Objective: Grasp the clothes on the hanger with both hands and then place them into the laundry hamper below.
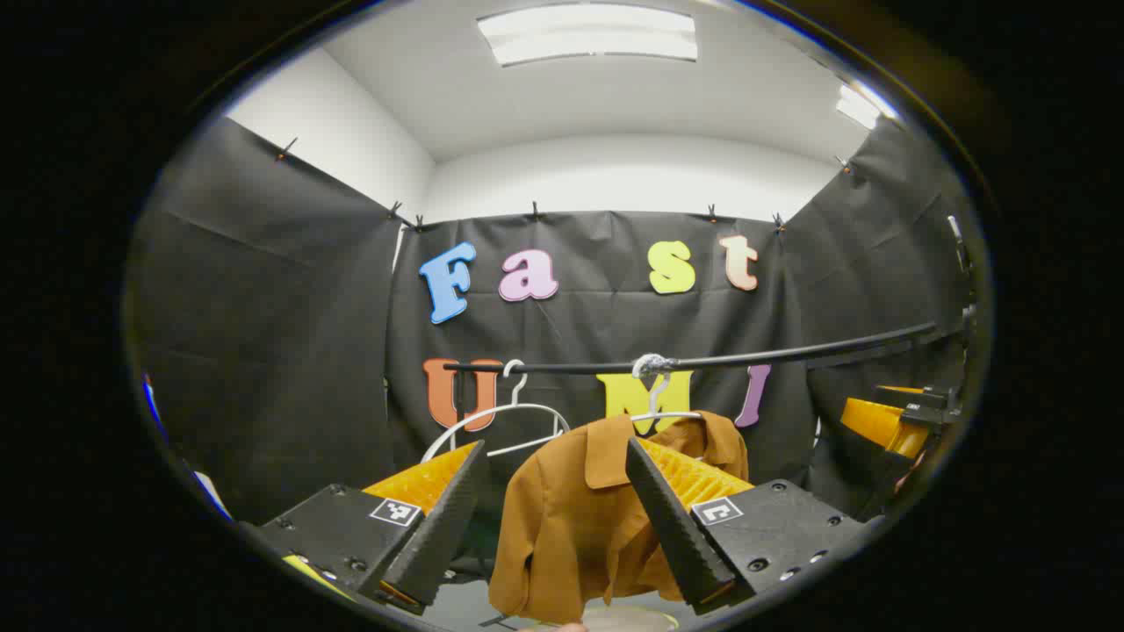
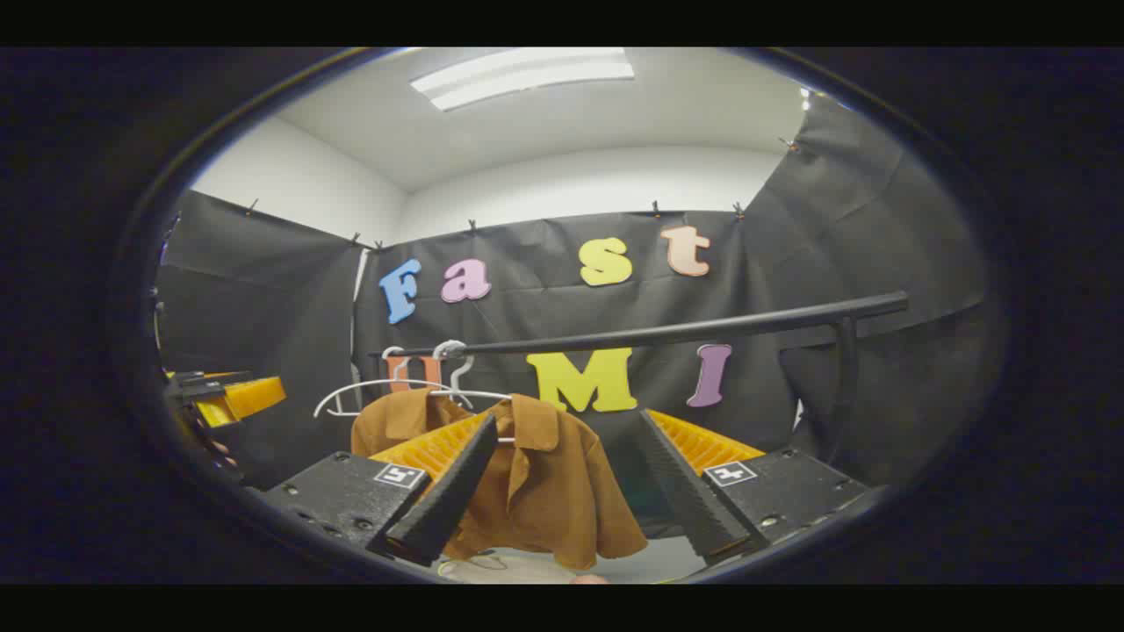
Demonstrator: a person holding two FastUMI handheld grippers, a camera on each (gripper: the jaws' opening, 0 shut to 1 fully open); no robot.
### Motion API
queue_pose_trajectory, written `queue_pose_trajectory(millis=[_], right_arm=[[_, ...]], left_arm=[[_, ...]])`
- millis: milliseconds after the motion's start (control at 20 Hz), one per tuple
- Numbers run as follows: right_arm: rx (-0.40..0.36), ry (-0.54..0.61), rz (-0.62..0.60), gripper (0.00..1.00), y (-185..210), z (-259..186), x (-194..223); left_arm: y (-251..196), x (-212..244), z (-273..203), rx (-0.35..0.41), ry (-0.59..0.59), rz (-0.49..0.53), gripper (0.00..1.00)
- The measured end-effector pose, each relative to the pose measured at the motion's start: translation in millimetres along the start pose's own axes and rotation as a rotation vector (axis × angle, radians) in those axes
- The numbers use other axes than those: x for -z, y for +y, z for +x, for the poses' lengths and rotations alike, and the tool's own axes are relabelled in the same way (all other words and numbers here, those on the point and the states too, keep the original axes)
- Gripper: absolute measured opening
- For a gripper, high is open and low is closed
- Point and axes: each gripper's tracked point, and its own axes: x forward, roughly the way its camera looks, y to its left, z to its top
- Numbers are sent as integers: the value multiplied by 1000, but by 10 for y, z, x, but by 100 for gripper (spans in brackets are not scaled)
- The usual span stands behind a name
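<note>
Both my grippers, left gripper [image 1: 562, 527] and right gripper [image 2: 562, 491], jaws spread wide, holding nothing. Brown shirt [image 1: 571, 518] on white hanger [image 2: 474, 395] near rail [image 2: 667, 332] left end, ahead of both, untouched. Second bare hanger [image 1: 492, 421] beside it. Hamper rim [image 1: 632, 619] just visible below shirt.

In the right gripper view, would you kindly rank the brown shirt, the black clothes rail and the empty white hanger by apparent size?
1. Black clothes rail: longest, spanning much of the view.
2. Brown shirt: largest in area, so its order against the rail is unsure.
3. Empty white hanger: smallest, though it hangs farther off.
</note>
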Motion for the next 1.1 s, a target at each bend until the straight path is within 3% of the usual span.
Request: queue_pose_trajectory(millis=[450,500,550,950,1000,1100], right_arm=[[9,21,10,100,-64,-21,100],[13,24,10,100,-82,-23,115],[13,25,11,100,-95,-10,123],[6,78,30,99,-82,65,396],[5,84,32,99,-78,83,442],[6,96,31,99,-89,93,510]], left_arm=[[-177,29,-9,35,2,25,100],[-202,36,-8,36,2,27,96],[-231,54,-5,40,5,28,100],[-450,315,70,62,45,-3,100],[-495,387,98,68,60,-12,96],[-575,457,124,79,78,-22,100]])
